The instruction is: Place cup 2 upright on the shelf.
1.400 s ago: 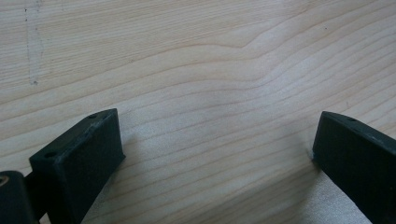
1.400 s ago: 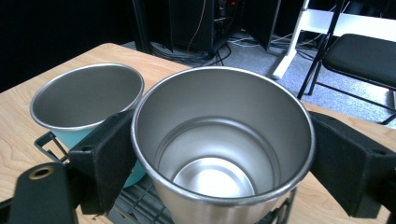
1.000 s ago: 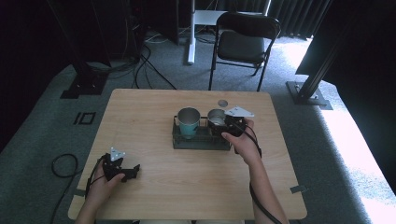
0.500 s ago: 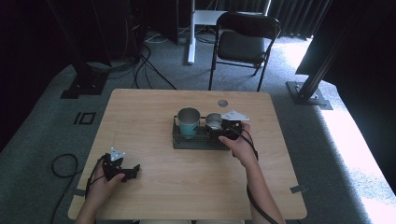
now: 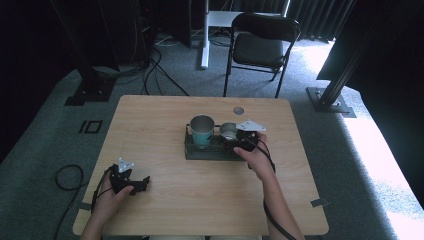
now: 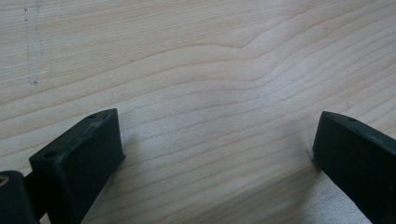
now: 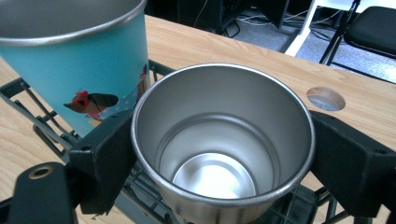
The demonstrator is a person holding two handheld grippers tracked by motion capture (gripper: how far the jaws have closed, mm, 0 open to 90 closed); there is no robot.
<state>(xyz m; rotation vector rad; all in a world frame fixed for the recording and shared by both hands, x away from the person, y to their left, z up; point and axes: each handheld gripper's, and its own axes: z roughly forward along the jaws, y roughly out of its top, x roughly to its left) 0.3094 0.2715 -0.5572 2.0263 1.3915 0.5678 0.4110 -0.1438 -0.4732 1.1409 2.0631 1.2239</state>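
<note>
While the left tool (image 5: 131,183) rests spread, the right tool (image 7: 219,154) pinches the steel cup (image 7: 222,140) over the rack (image 5: 200,151).

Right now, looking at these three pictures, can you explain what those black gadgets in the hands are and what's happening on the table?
A person holds a hand-held two-jaw gripper in each hand. The high view looks down on a wooden table; the other two pictures come from cameras riding on the grippers. The left gripper rests on bare wood, jaws wide apart, empty. The right gripper has its jaws against both sides of an upright, empty steel cup, over a black wire rack. A teal cup stands in that rack beside it.
</note>
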